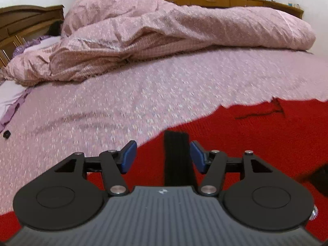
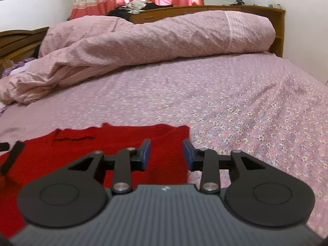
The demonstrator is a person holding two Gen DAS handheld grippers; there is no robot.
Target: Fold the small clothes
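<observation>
A small red knitted garment (image 1: 256, 135) lies flat on the pink flowered bed sheet (image 1: 123, 106). A black strap (image 1: 177, 160) lies on it between the blue pads of my left gripper (image 1: 163, 156), which is open just above the garment's left part. In the right wrist view the same red garment (image 2: 114, 141) lies under my right gripper (image 2: 167, 155), which is open over its right edge. The black strap (image 2: 12, 157) shows at the far left there. Neither gripper holds anything.
A bunched pink duvet (image 1: 164, 34) lies across the far half of the bed, also in the right wrist view (image 2: 153, 39). A wooden headboard (image 1: 24, 24) stands at the left and a wooden cabinet (image 2: 205, 10) behind. A small black object (image 1: 6, 134) lies at the left.
</observation>
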